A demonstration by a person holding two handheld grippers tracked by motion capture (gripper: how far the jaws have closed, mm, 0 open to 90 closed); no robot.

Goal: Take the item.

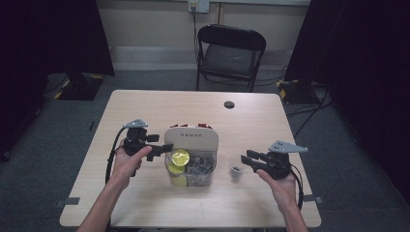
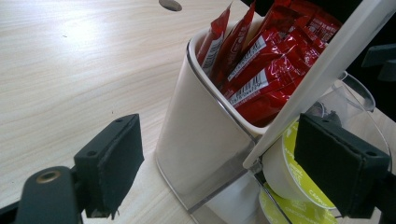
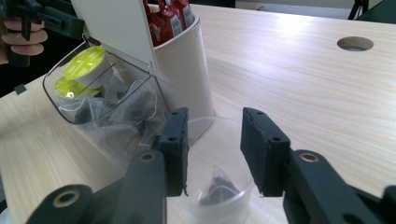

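High view looks down; both close gripper views share the organizer (image 2: 201, 140).

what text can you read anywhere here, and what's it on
"CAPPU...": cut-off print on the yellow-green lid of the coffee capsule.
White organizer lid: a short row of dark letters, too small to read.
Red sachets: white panels with barcodes and fine print, too blurred to read.
Lower capsule: ring of small print, unreadable.
Clear cup: no text.

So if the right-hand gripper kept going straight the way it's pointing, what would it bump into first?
Most likely the small clear cup with a tea bag inside, sitting just past the right gripper's open fingers. Beyond it stands the white organizer of red sachets; depth is hard to judge.
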